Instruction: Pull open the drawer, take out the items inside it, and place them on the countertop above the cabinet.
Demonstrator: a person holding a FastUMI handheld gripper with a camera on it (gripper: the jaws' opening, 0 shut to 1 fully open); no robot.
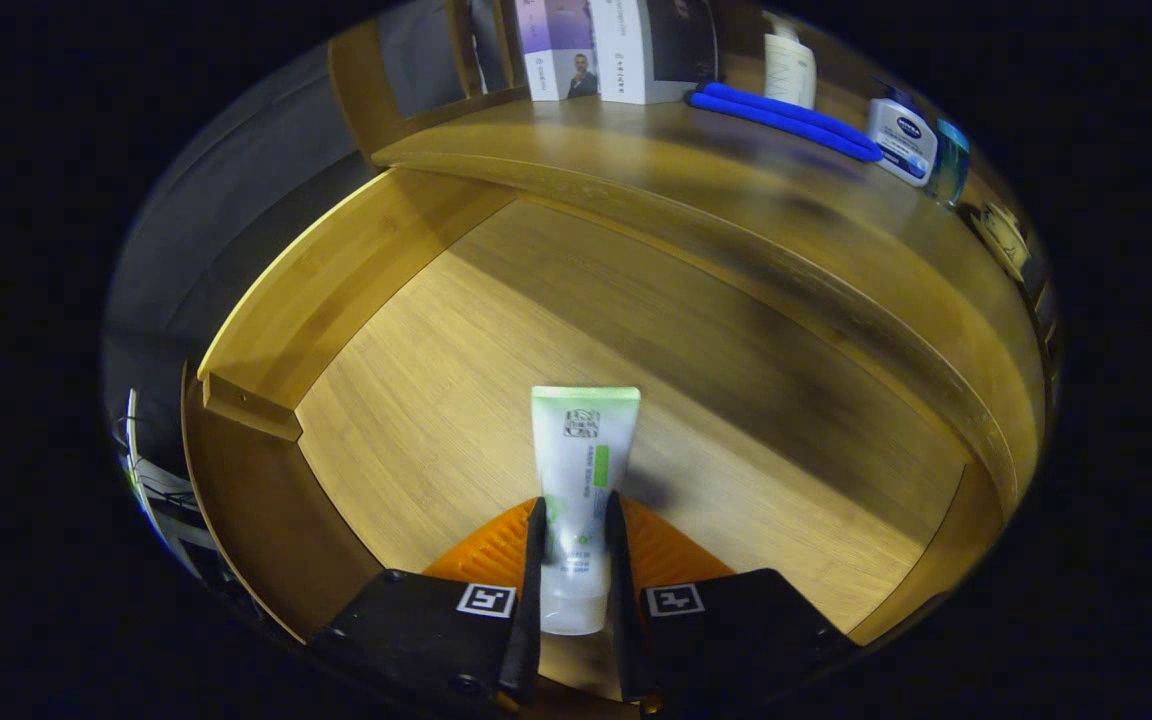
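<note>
Over the open drawer (496,330), the tool (574,545) grips one white-and-green tube (581,470) between both fingers, its crimped end pointing ahead. Beyond, on the counter (636,160), lie two blue sticks (786,115), one white bottle (902,140) and two boxes (591,50).

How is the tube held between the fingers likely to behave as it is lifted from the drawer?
The tube looks like soft plastic, so it would probably dent under the gripper pressing its sides. Its glossy skin may slip. It looks small, likely light, and its flat crimped end should resist rolling.
</note>
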